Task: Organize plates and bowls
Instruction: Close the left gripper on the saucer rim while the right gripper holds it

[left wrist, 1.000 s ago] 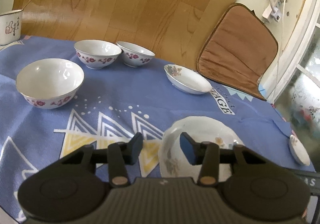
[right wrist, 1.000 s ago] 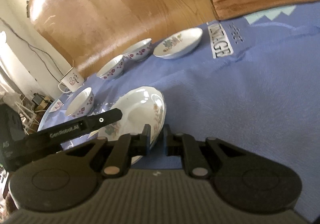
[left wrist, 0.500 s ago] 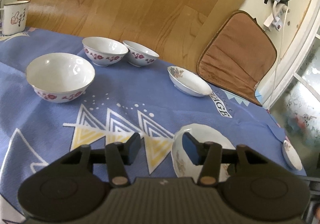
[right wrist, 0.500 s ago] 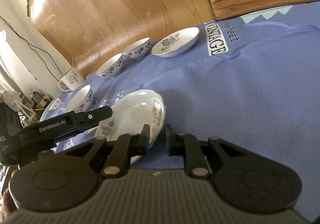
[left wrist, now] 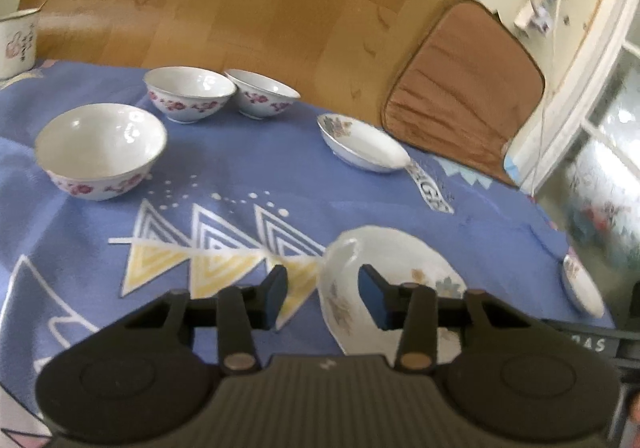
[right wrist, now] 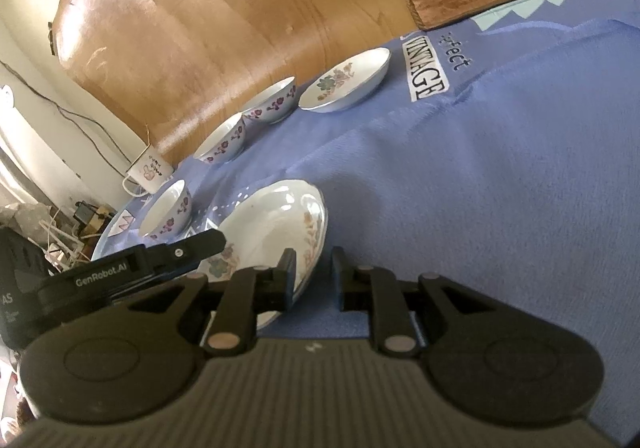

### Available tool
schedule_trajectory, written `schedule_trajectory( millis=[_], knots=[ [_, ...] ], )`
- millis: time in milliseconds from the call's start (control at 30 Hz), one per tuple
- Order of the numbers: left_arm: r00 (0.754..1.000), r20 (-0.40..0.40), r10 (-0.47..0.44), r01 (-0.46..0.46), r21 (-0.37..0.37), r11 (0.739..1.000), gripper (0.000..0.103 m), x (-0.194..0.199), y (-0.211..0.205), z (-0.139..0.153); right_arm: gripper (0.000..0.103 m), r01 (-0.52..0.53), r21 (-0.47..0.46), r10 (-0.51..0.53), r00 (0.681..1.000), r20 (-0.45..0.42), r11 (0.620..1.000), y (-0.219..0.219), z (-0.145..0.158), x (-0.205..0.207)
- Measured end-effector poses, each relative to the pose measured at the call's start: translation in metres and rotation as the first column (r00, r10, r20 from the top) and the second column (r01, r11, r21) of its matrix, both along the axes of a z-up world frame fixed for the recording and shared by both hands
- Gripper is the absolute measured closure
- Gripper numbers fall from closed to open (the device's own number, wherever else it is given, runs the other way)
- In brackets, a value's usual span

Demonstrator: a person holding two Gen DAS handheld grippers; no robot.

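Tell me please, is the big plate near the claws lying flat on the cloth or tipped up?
Tipped. The right claw pinches the big plate at its rim, and its face leans toward the left claw.

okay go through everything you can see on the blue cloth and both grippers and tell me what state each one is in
Large white floral plate: tilted, rim between right gripper's fingers.
Right gripper: shut on plate.
Left gripper: open, straddling plate's rim.
Three white red-flowered bowls: upright, empty.
Shallow white floral dish: upright, empty.
White enamel mug: upright.

"VINTAGE" on the tablecloth; "GenRobot.AI" on the left gripper
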State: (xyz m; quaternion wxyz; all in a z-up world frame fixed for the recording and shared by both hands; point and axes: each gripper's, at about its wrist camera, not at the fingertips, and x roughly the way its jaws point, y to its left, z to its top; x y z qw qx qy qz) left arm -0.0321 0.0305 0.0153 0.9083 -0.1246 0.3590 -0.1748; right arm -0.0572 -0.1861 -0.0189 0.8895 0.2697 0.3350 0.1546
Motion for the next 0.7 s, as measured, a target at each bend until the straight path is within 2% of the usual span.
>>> schedule_trajectory(
  millis=[67, 100, 300, 467, 700],
  knots=[
    [1.000, 0.002, -0.006, 0.006, 0.029, 1.000, 0.084, 0.001, -0.006, -0.002, 0.084, -0.012, -0.010, 0.012, 1.000, 0.010, 1.000, 0.001, 0.001, -0.002],
    [1.000, 0.002, -0.011, 0.011, 0.032, 0.999, 0.086, 0.000, -0.008, -0.002, 0.086, -0.014, -0.024, 0.014, 1.000, 0.015, 1.000, 0.003, 0.002, -0.003],
    [0.999, -0.014, -0.029, 0.029, -0.012, 1.000, 0.087, 0.000, -0.010, 0.000, 0.088, -0.001, -0.074, 0.004, 0.999, 0.044, 0.997, 0.002, 0.006, -0.008],
    [0.999, 0.003, -0.049, 0.049, 0.000, 0.999, 0.087, -0.004, -0.022, 0.005, 0.089, 0.033, -0.105, -0.025, 0.997, 0.079, 0.994, -0.004, 0.009, -0.013],
    [0.996, -0.011, -0.090, 0.090, 0.023, 0.996, 0.087, -0.004, -0.040, -0.001, 0.089, 0.072, -0.112, -0.064, 0.995, 0.071, 0.991, -0.017, 0.004, -0.019]
  ],
)
